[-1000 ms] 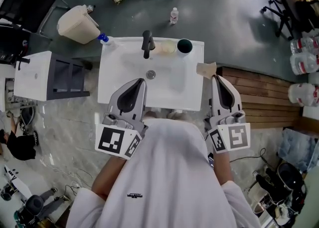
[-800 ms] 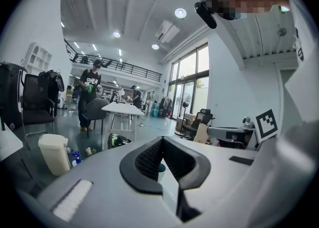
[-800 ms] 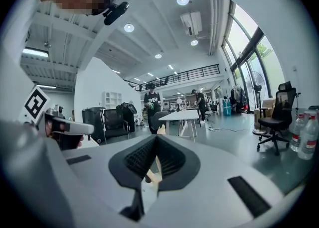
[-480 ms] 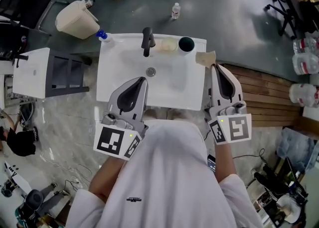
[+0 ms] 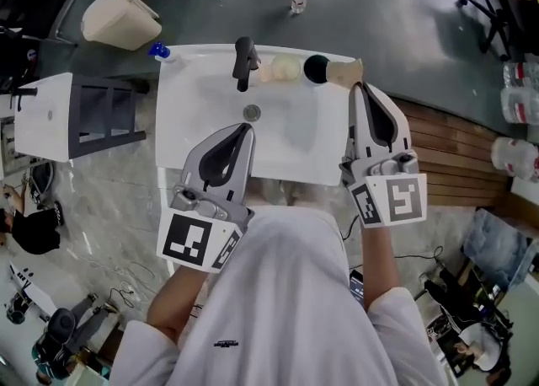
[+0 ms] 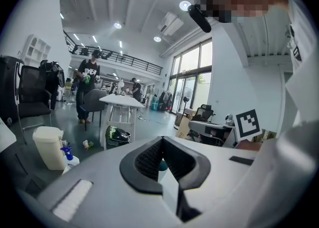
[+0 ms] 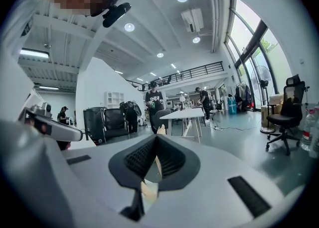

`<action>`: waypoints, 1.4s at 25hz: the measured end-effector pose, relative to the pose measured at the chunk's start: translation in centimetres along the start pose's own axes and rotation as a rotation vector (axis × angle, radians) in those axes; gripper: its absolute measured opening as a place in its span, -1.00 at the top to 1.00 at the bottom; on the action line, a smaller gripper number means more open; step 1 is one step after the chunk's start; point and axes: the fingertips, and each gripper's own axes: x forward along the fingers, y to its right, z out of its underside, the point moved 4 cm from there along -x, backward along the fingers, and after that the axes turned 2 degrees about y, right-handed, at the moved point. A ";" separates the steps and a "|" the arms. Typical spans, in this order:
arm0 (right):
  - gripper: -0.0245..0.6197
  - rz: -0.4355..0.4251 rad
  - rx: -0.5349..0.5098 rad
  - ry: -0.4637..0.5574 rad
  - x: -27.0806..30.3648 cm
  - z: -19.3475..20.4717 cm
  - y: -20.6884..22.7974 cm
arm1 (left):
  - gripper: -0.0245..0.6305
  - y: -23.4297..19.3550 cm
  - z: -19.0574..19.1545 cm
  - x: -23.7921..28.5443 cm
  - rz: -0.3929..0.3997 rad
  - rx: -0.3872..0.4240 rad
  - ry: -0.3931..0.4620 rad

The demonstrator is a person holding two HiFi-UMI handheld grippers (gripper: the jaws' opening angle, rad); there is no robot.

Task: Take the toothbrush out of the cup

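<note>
A dark green cup (image 5: 315,68) stands on the back rim of the white sink (image 5: 194,123); I cannot make out a toothbrush in it. My right gripper (image 5: 358,86) reaches over the sink's back right corner, shut on a tan flat piece (image 5: 344,72) that now lies right beside the cup. In the right gripper view the same tan piece (image 7: 151,187) shows between the closed jaws of the right gripper (image 7: 157,136). My left gripper (image 5: 245,128) hangs over the basin's front, shut and empty; in the left gripper view the left gripper (image 6: 161,138) has a bit of the teal cup (image 6: 161,165) showing in its gap.
A black faucet (image 5: 244,60) and a pale round item (image 5: 285,68) sit on the sink's back rim, a blue-capped bottle (image 5: 160,51) at its left corner. A beige bin (image 5: 118,18) lies behind, a white cabinet (image 5: 50,115) left, wooden slats (image 5: 455,148) right.
The right gripper has moved forward with the tan piece, from beside the sink's right edge up to the dark cup. The left gripper has stayed over the basin.
</note>
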 end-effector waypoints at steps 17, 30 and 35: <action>0.90 0.061 0.103 -0.140 5.6 10.6 3.9 | 0.91 -2.6 4.0 5.0 0.002 -0.022 -0.099; 0.90 0.108 0.100 -0.197 5.4 13.5 4.3 | 0.91 -2.3 4.5 5.1 0.022 -0.017 -0.110; 0.90 0.110 0.100 -0.177 4.7 12.5 3.7 | 0.91 -2.0 4.1 4.5 0.029 -0.009 -0.099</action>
